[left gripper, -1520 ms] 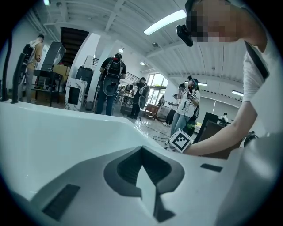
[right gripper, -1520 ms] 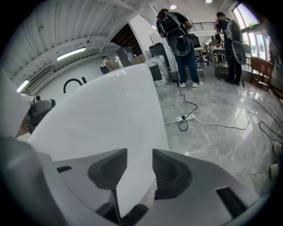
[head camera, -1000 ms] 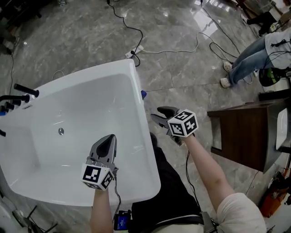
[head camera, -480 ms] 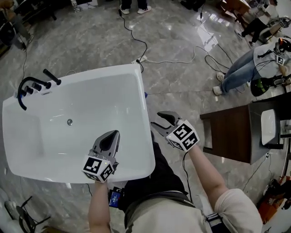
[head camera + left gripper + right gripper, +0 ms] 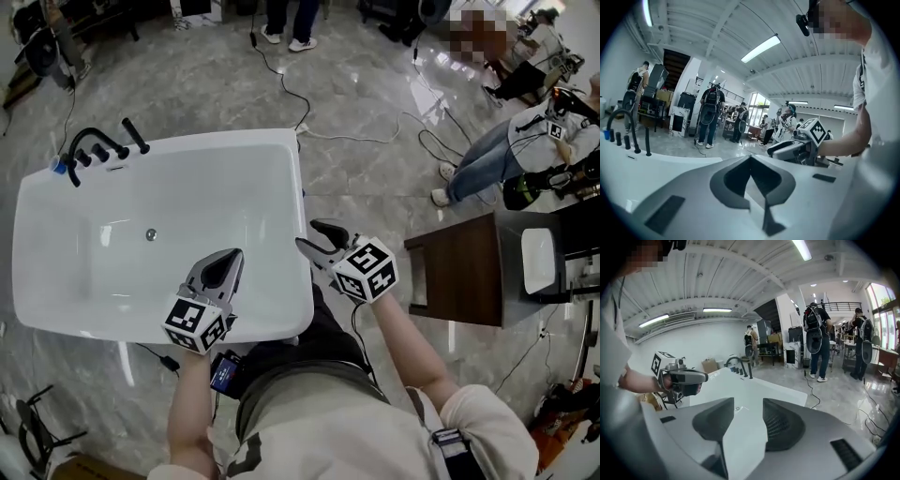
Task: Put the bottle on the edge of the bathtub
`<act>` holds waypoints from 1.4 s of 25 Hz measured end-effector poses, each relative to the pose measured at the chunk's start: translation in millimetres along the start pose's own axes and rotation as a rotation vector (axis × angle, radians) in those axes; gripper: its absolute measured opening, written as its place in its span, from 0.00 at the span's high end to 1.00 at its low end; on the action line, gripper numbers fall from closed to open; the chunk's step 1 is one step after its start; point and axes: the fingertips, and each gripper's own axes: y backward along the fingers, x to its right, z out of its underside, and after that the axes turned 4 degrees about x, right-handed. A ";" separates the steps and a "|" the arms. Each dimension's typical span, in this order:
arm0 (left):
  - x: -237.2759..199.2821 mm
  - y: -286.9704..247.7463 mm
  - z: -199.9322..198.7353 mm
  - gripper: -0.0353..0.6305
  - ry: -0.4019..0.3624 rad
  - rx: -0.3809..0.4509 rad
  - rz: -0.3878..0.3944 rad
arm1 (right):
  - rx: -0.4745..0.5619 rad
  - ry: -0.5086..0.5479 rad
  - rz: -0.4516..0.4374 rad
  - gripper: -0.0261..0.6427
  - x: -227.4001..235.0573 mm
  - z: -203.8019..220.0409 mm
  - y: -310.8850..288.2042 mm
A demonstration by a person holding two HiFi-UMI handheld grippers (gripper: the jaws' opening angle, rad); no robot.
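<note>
No legible words, numbers or brands. Only black-and-white square code patterns: cube [image 5: 197, 325] at rear of left gripper [image 5: 228, 258]; same on right gripper [image 5: 316, 236].

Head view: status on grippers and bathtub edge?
Left gripper shut, empty, above bathtub. Right gripper open, empty, just outside the rim. No bottle in any view. Only the black faucet on the rim, far corner.

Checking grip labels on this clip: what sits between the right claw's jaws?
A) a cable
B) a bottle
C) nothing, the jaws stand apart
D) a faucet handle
C: the right claw has its jaws apart, and only the white bathtub shows beyond the gap.
</note>
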 end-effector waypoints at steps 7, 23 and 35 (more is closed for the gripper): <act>34.4 0.2 -19.2 0.86 -0.071 0.012 0.043 | 0.027 0.007 -0.065 0.66 -42.5 -16.0 33.6; 112.6 71.6 -43.5 0.86 -0.122 0.047 0.137 | 0.095 0.029 -0.077 0.87 -141.8 -7.7 93.8; 116.0 89.6 -61.6 0.86 -0.067 0.114 0.119 | 0.089 0.097 -0.172 0.91 -168.2 -27.1 86.1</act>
